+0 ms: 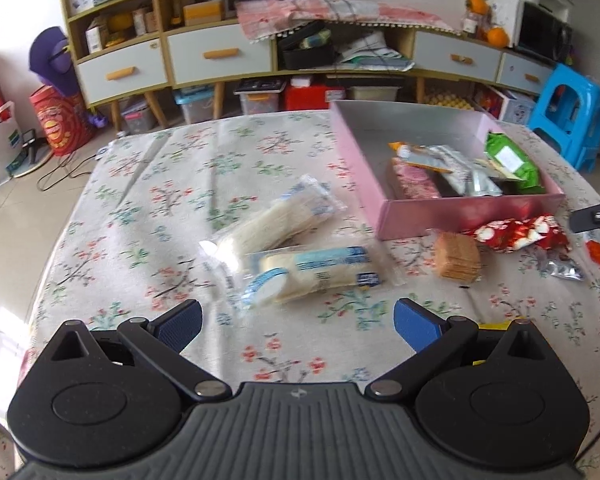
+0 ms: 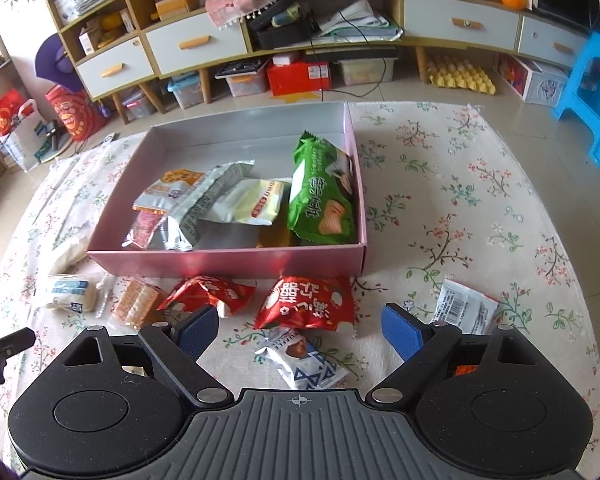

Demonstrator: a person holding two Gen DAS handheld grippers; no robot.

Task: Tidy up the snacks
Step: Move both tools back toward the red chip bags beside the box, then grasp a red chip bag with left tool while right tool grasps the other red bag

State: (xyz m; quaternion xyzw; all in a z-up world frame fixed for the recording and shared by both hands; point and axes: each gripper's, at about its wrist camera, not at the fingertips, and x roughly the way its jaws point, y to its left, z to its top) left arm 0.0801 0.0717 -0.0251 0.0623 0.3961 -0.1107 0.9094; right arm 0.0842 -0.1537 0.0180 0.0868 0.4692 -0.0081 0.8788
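A pink box (image 2: 220,262) (image 1: 460,216) on the floral table holds several snack packs, among them a green bag (image 2: 320,192) (image 1: 512,160). My left gripper (image 1: 298,322) is open and empty, just short of two white-and-blue cracker packs (image 1: 312,274) (image 1: 276,216). A brown biscuit stack (image 1: 458,256) (image 2: 136,306) and a red pack (image 1: 516,232) (image 2: 204,294) lie before the box. My right gripper (image 2: 300,330) is open and empty, over a red pack (image 2: 306,300) and a white-and-blue snack (image 2: 300,362). A white sachet (image 2: 466,308) lies by its right finger.
The table is covered by a floral cloth (image 1: 140,208) (image 2: 460,184). Behind it stand a drawer cabinet (image 1: 220,52) (image 2: 460,24), storage bins on the floor and a blue stool (image 1: 568,112) (image 2: 592,92). The other gripper shows at the view's edge (image 1: 596,216) (image 2: 0,352).
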